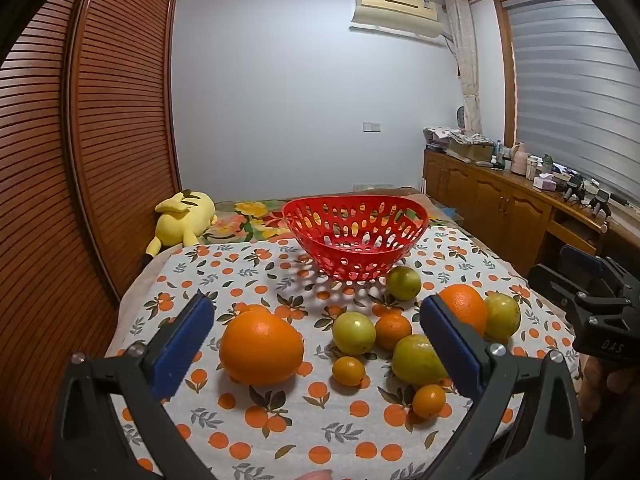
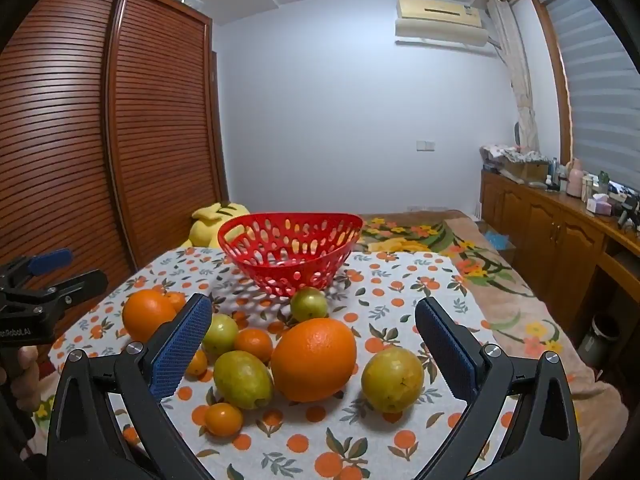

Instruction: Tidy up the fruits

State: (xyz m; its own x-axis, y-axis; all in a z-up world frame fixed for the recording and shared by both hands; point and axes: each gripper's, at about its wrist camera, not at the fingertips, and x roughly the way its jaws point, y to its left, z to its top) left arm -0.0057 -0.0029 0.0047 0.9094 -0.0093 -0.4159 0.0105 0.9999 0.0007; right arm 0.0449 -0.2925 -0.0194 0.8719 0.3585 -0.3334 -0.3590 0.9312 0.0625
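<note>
An empty red perforated basket [image 1: 360, 260] [image 2: 288, 268] stands at the far side of the orange-print cloth [image 1: 280, 420]. Loose fruit lies in front of it. One large orange [image 1: 261, 350] [image 2: 148, 314] sits left and another [image 1: 464, 306] [image 2: 314, 360] right, with several yellow-green fruits [image 1: 354, 332] [image 2: 392, 378] and small oranges [image 1: 349, 370] [image 2: 223, 419] around them. My left gripper [image 1: 316, 302] [image 2: 86, 266] hovers open over the left of the pile. My right gripper [image 2: 314, 302] [image 1: 550, 262] hovers open over the right. Neither holds anything.
A yellow plush toy [image 1: 182, 220] lies behind the cloth at the left, beside a slatted wooden wardrobe [image 1: 100, 140]. A flowered blanket [image 2: 460, 248] covers the bed past the cloth's right edge. Low wooden cabinets [image 2: 560, 232] run along the right wall.
</note>
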